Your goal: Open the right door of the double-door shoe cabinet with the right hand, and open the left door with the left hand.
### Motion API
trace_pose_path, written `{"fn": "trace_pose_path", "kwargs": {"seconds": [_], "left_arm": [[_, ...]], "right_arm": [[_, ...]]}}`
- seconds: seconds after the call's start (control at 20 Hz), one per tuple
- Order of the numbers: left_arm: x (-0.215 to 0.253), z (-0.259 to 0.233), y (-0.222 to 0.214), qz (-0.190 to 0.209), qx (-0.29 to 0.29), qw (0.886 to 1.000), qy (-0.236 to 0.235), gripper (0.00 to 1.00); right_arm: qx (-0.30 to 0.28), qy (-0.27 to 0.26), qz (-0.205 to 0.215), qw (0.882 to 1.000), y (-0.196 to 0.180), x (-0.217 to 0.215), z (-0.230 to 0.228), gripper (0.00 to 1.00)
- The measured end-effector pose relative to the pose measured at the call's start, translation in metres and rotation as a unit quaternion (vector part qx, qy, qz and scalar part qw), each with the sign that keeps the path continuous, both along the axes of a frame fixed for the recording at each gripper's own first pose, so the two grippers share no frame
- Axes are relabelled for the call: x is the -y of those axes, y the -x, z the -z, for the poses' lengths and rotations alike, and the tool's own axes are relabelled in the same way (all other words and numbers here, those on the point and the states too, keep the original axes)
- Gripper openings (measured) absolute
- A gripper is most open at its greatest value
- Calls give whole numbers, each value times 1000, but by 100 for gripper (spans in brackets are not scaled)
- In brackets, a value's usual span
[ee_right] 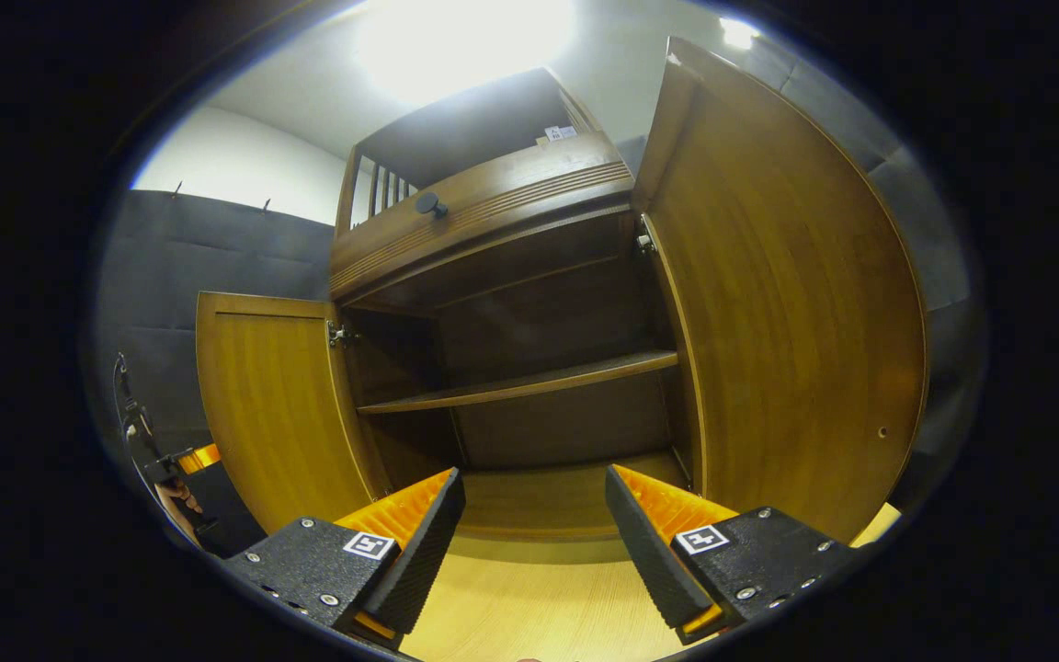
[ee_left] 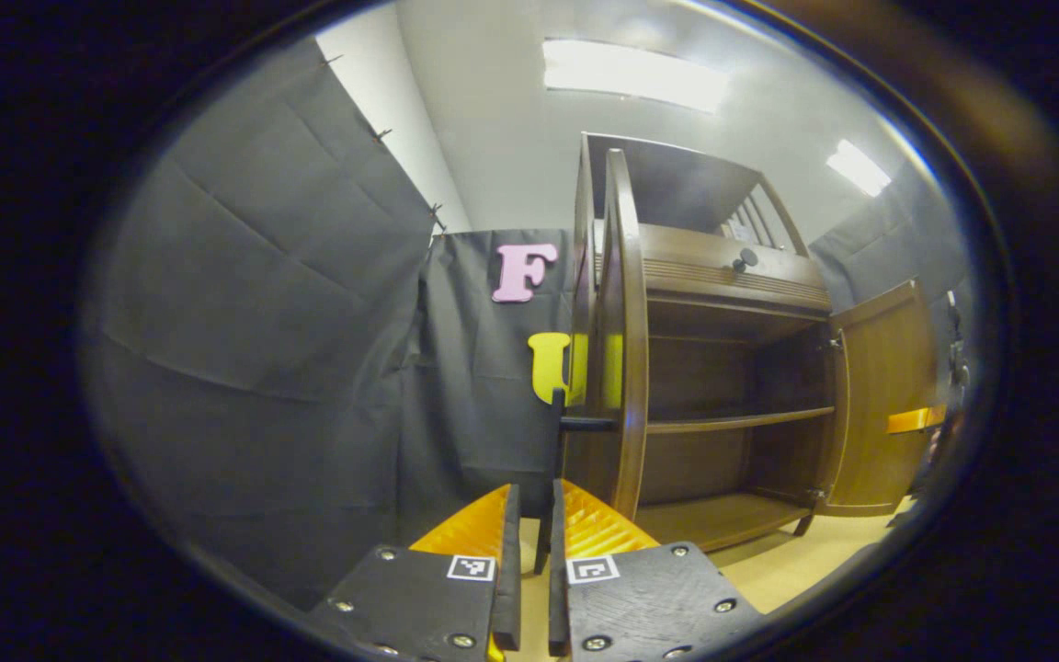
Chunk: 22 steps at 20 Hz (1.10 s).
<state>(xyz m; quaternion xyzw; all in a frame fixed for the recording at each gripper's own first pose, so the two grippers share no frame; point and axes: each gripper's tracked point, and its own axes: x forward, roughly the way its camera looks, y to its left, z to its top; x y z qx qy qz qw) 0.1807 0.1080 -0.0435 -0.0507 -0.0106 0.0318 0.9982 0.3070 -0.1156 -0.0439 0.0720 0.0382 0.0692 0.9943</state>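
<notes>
- Left gripper view first: the left gripper has its fingers nearly together on the thin dark handle of the left door, which passes into the narrow gap between them; I cannot tell if both pads actually press it.
- That left door stands edge-on just beyond the fingertips, swung well out from the shoe cabinet.
- Past the door, the cabinet's shelves lie open, and the right door hangs wide on the cabinet's far side.
- Over to the right gripper view: the right gripper has its fingers spread apart, holding nothing, low in front of the cabinet's open mouth.
- Beside it the right door stands open; farther off, the left door is open too.
- My read: both doors look done, the left-hand pull at its very end.
- Next call: let the fingers part off the handle and back straight away, without nudging the door closed.
</notes>
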Motion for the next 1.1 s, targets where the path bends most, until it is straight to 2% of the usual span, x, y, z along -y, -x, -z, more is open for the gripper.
{"fn": "trace_pose_path", "kwargs": {"seconds": [0.1, 0.15, 0.25, 0.35, 0.4, 0.45, 0.5, 0.55, 0.75, 0.85, 0.95, 1.0, 1.1], "left_arm": [[-6, 2, 8, -23, -2, 1000, 5, 13], [-13, 0, 18, -51, -5, 999, 0, 13], [-25, -19, 41, -103, 9, 995, -3, 13], [-17, -43, 63, -120, 26, 992, 2, 14], [-9, -53, 69, -118, 32, 992, 4, 14], [2, -58, 71, -111, 35, 993, 2, 14], [15, -64, 73, -105, 35, 994, -3, 13], [27, -69, 75, -100, 35, 994, -10, 13], [83, -82, 63, -69, 45, 997, -10, 13], [117, -75, 49, -49, 38, 998, -25, 17], [147, -68, 35, -41, 29, 998, -41, 45], [162, -63, 27, -34, 22, 998, -46, 59], [185, -48, 18, -16, 3, 999, -49, 86]], "right_arm": [[-2, 8, 5, 1000, -3, 0, 2, 95], [-1, 13, 10, 1000, -3, 0, 2, 91], [4, 19, 23, 1000, -4, -3, 2, 95], [10, 19, 35, 999, -3, -2, 1, 90], [9, 21, 43, 999, -4, -1, 3, 95], [7, 24, 50, 998, -4, 1, 5, 90], [5, 29, 54, 998, -6, -1, 7, 90], [2, 33, 56, 998, -10, -2, 9, 95], [1, 46, 51, 998, -14, -4, 15, 95], [4, 47, 48, 998, -11, -3, 13, 95], [8, 44, 49, 998, -8, -2, 8, 95], [9, 43, 50, 998, -7, -2, 7, 90], [10, 44, 50, 998, -5, -1, 5, 91]]}}
